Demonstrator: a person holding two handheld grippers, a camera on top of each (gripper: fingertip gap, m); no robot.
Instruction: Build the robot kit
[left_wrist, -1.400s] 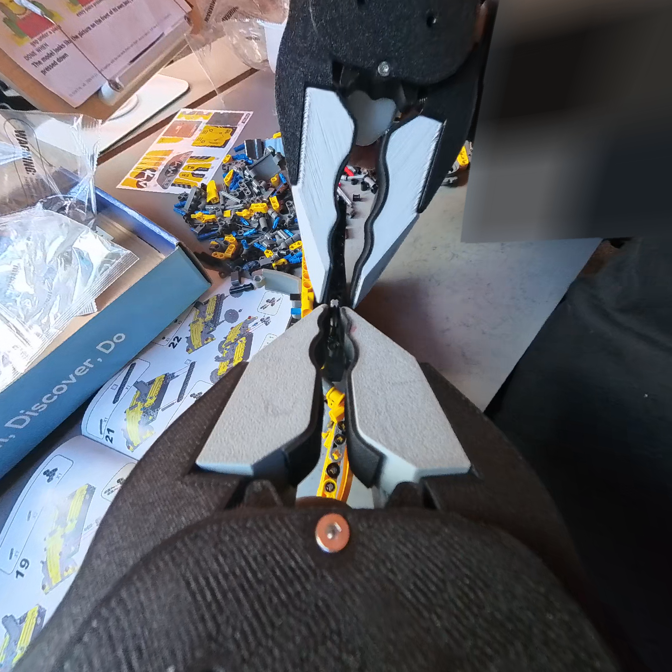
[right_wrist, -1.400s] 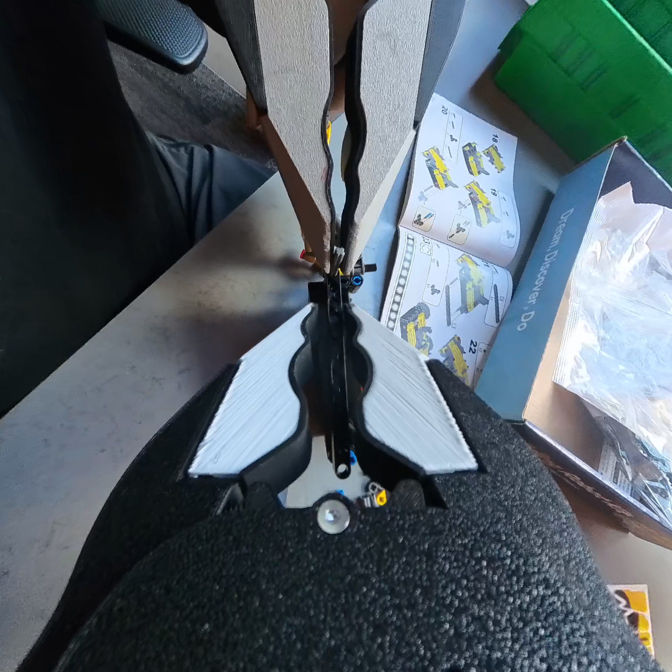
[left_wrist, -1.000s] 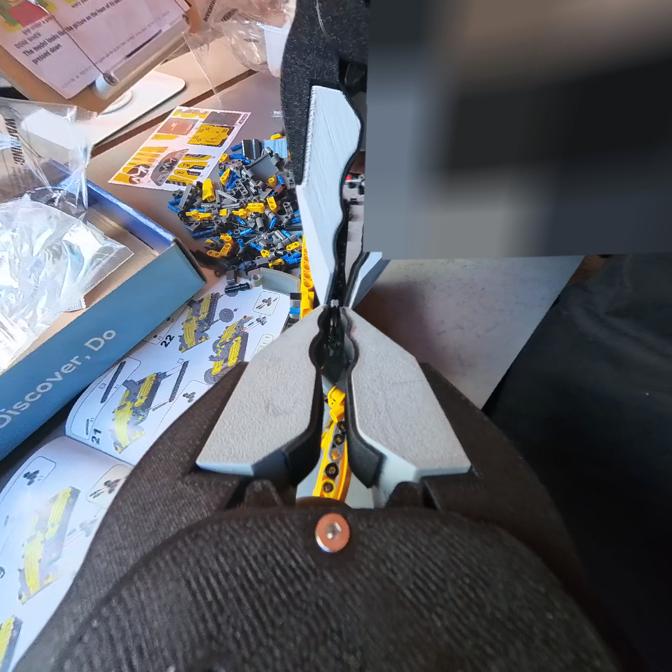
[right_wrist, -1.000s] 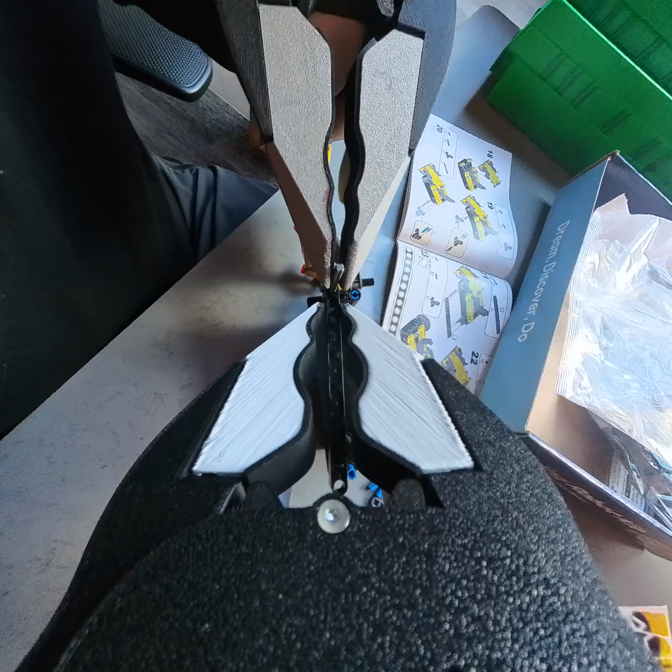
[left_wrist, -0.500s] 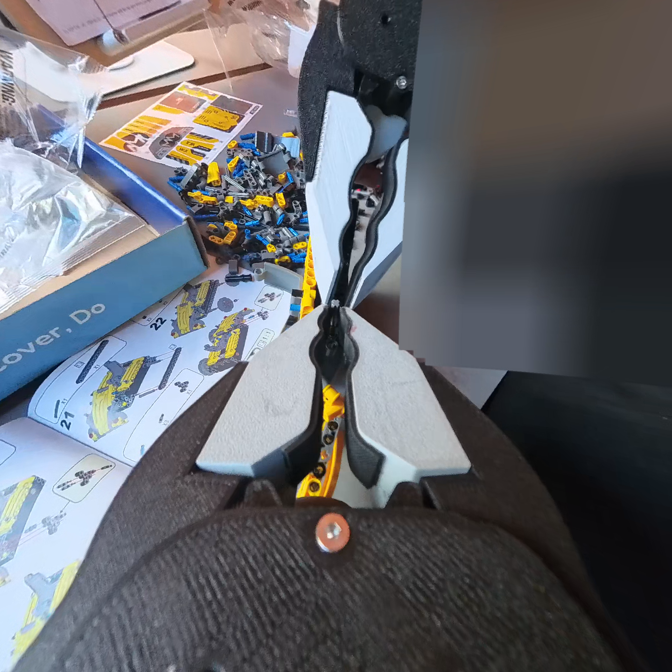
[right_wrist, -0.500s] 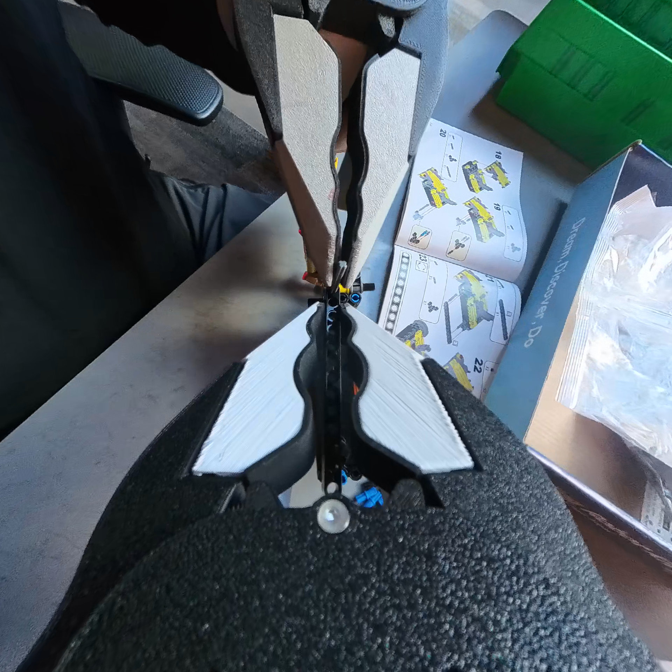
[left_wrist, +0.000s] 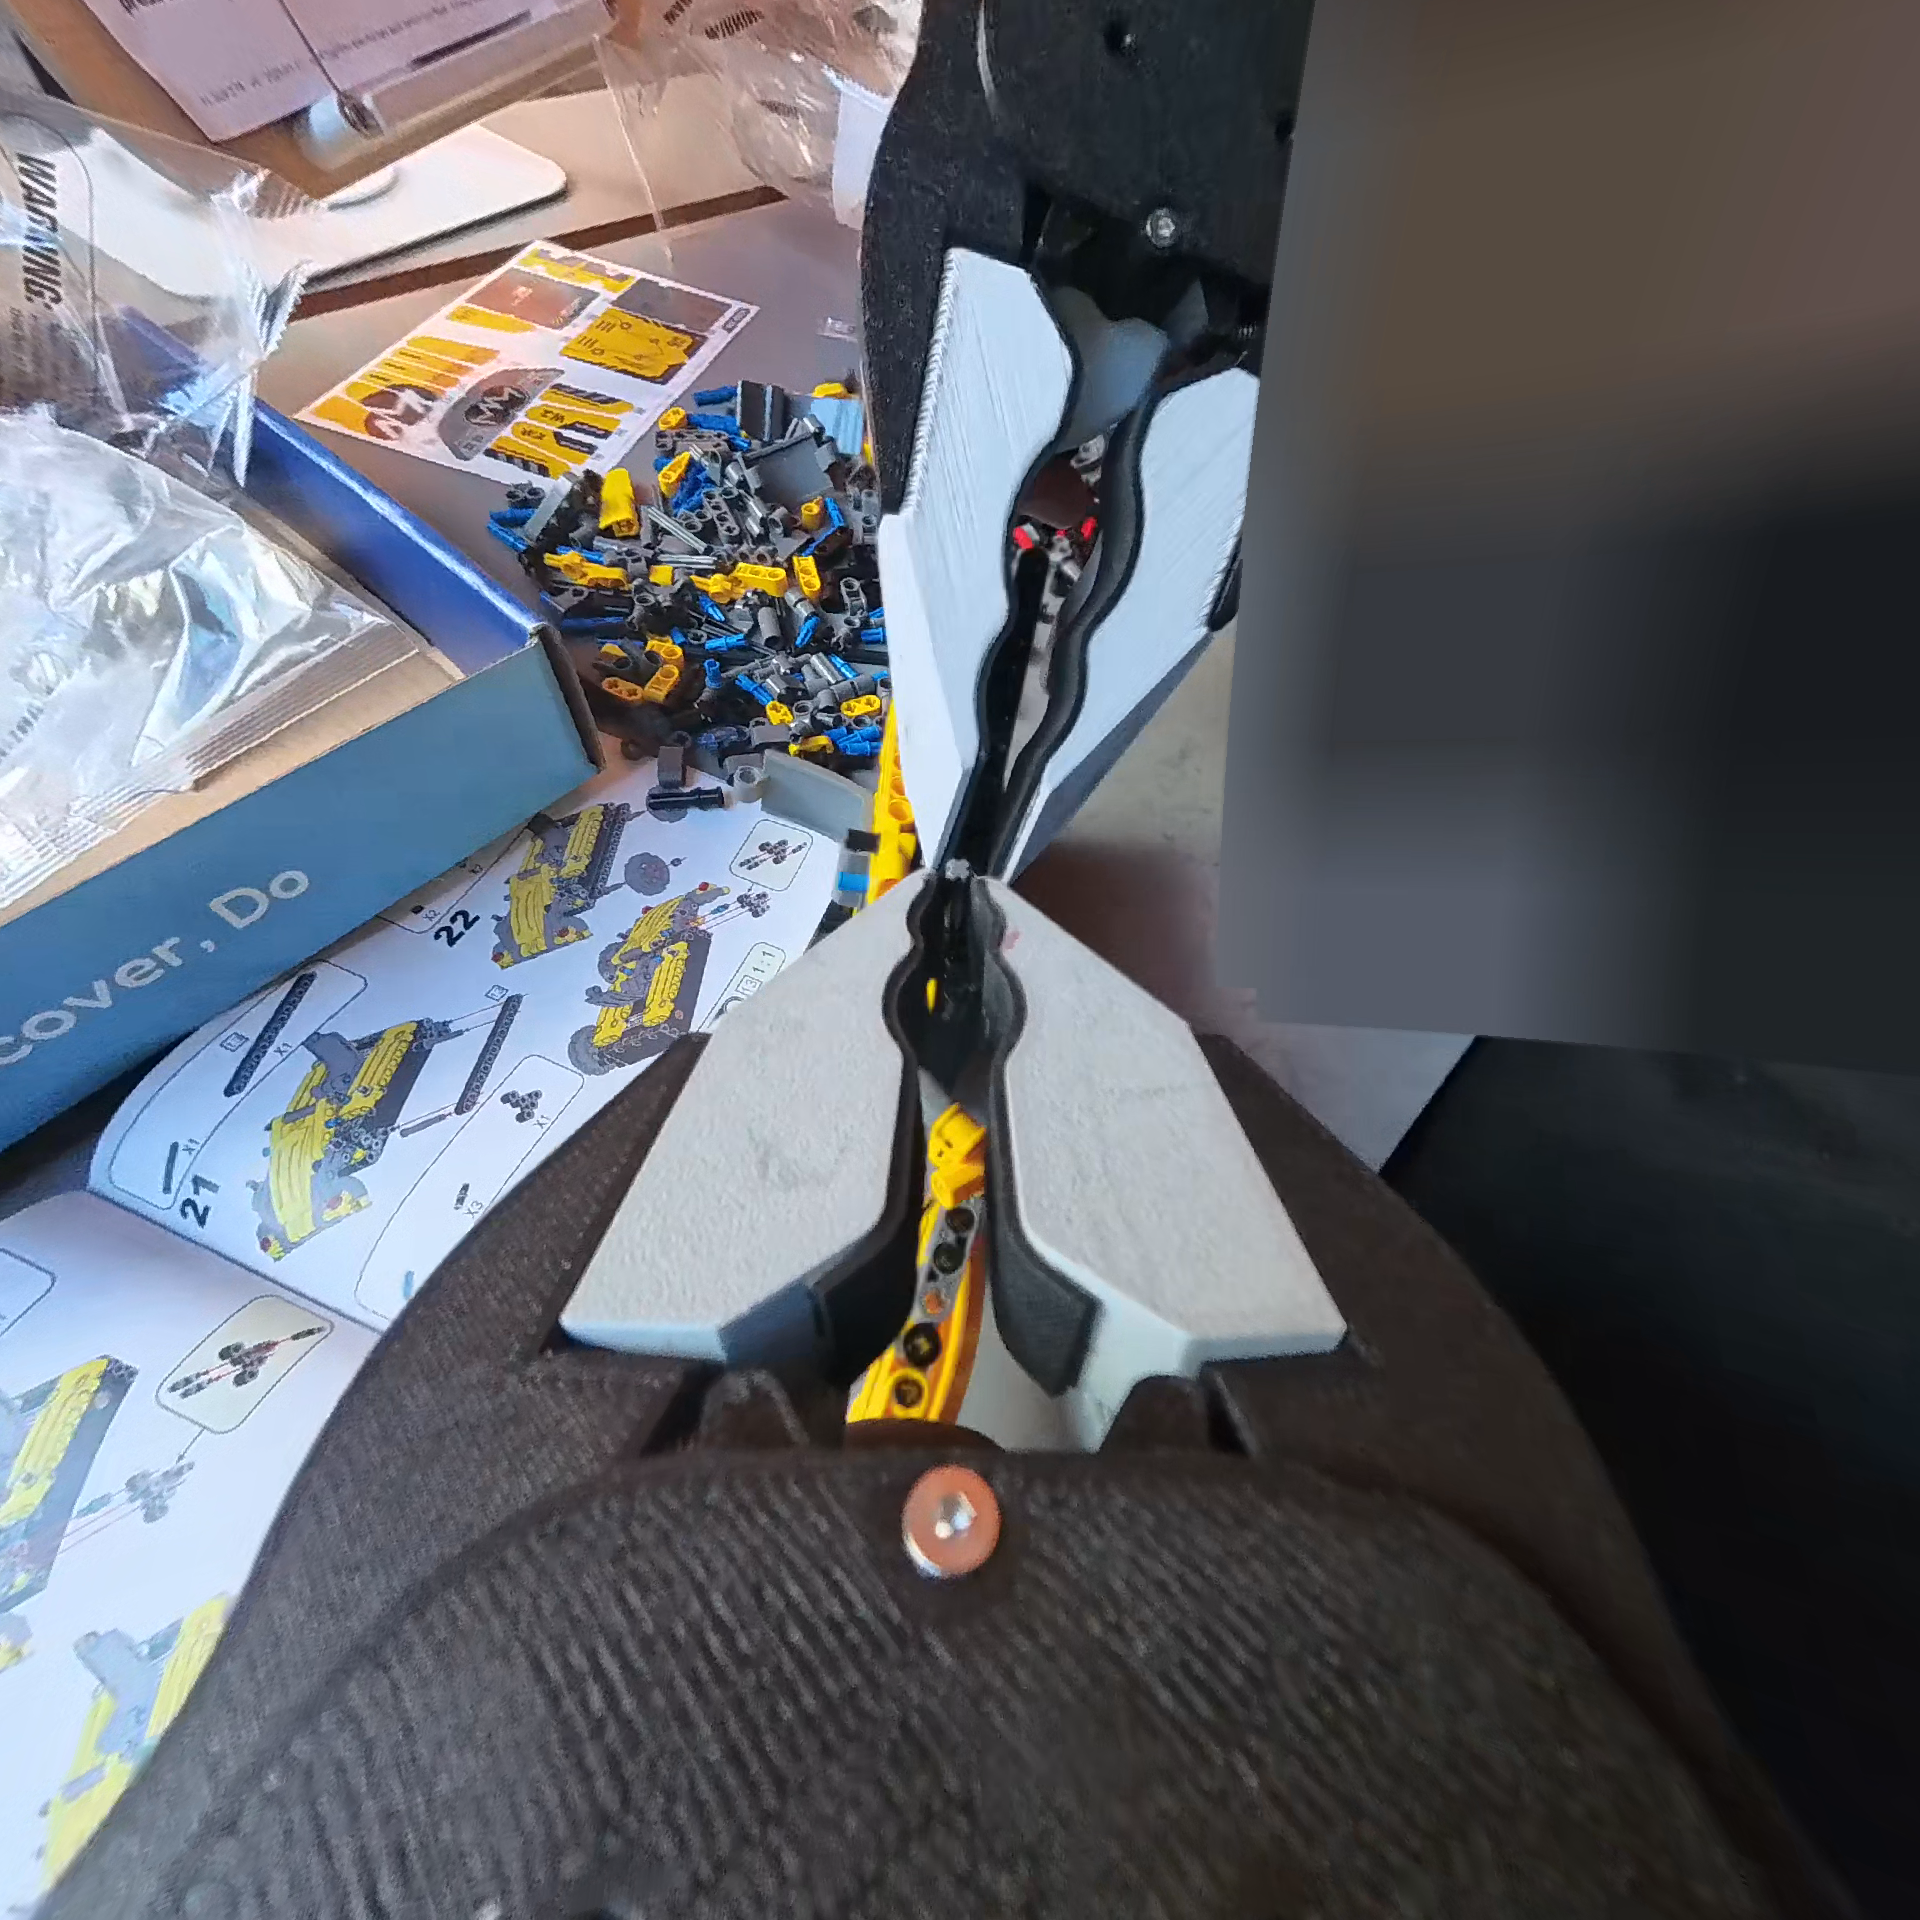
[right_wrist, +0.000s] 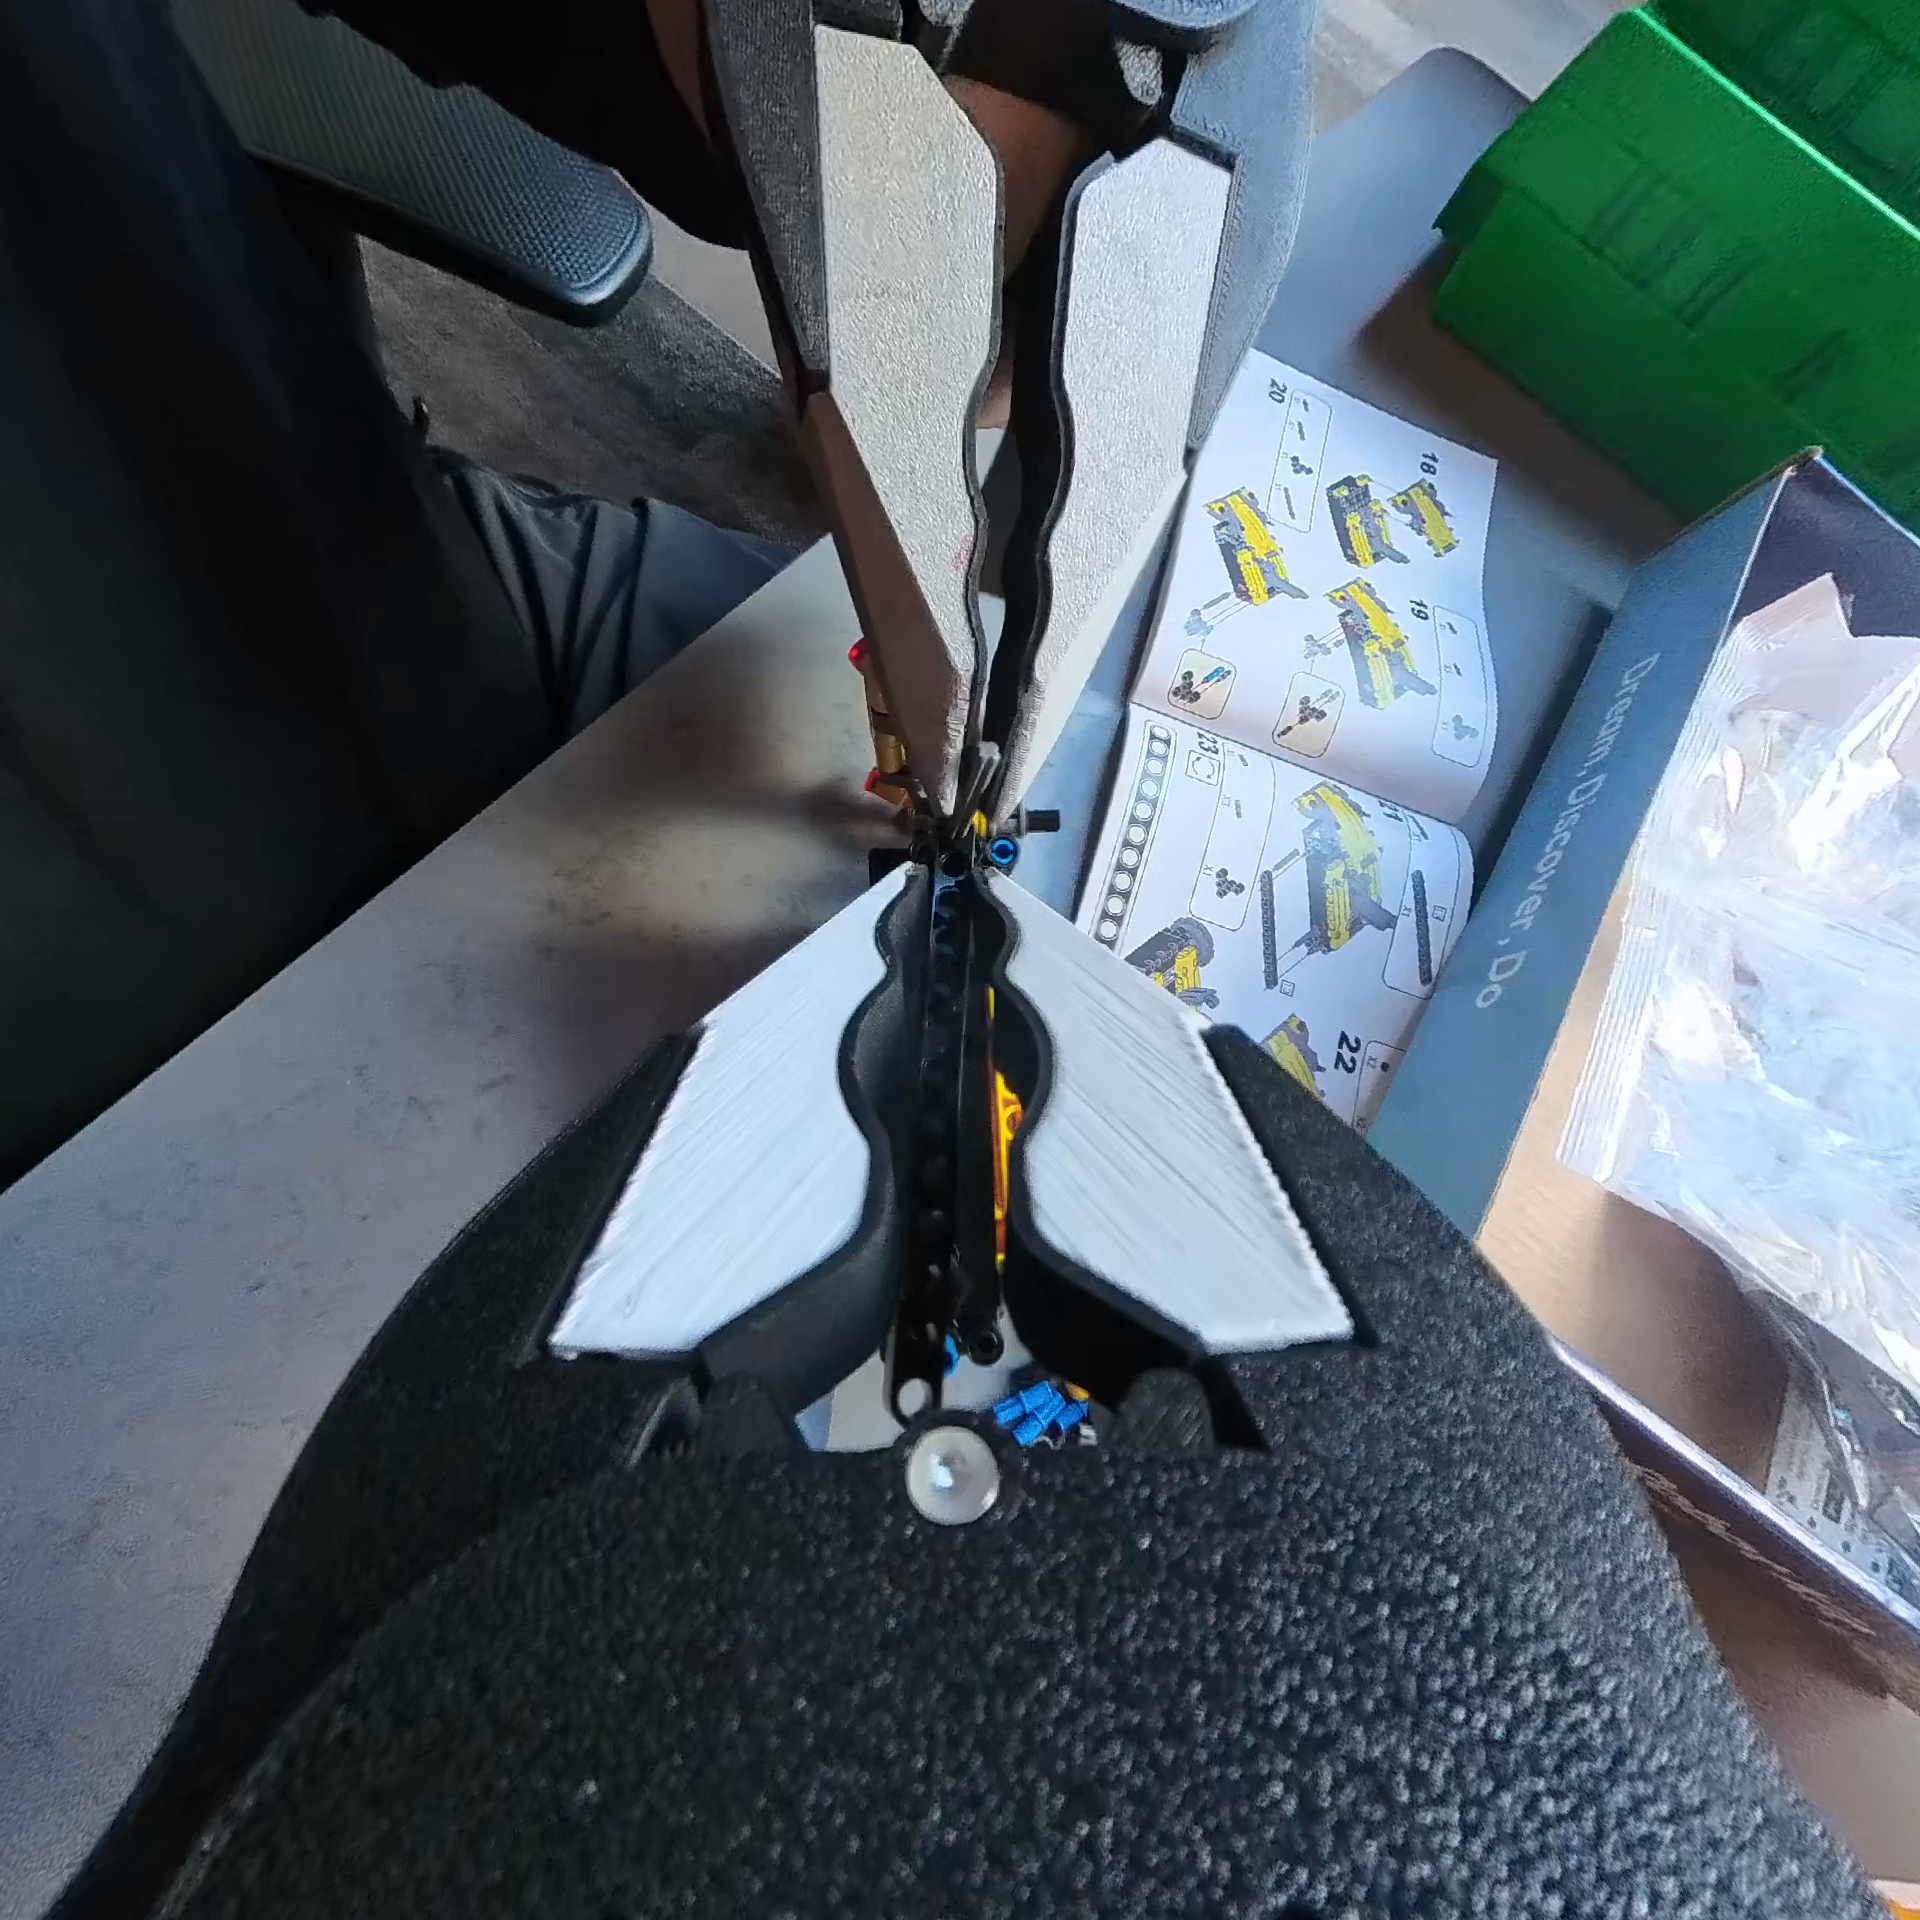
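Observation:
My left gripper (left_wrist: 956, 883), with grey fingers, is shut on a yellow toy-brick assembly (left_wrist: 951, 1174) that shows between its fingers and runs back toward the camera. My right gripper (right_wrist: 951, 873), with white fingers, is shut on a long black holed beam (right_wrist: 940, 1091) held lengthwise between its pads. The two grippers meet tip to tip just above the grey table (right_wrist: 416, 1039). The right gripper (left_wrist: 977, 847) comes down from above in the left wrist view. The left gripper (right_wrist: 966, 795) comes down from above in the right wrist view. A small blue pin (right_wrist: 1000, 852) sticks out where the tips meet.
An open instruction booklet (left_wrist: 416, 1039) lies under the grippers. A blue cardboard box (left_wrist: 312, 790) holds plastic bags (left_wrist: 156, 603). A pile of small loose parts (left_wrist: 727, 613) and a sticker sheet (left_wrist: 520, 353) lie beyond. A green bin (right_wrist: 1714, 208) and a person's dark clothing (right_wrist: 208, 623) border the table. The grippers are tip to tip, or close to it.
Both grippers stay shut and tip to tip. They have swung a little together over the booklet, and the right gripper now leans more to the right in the left wrist view.

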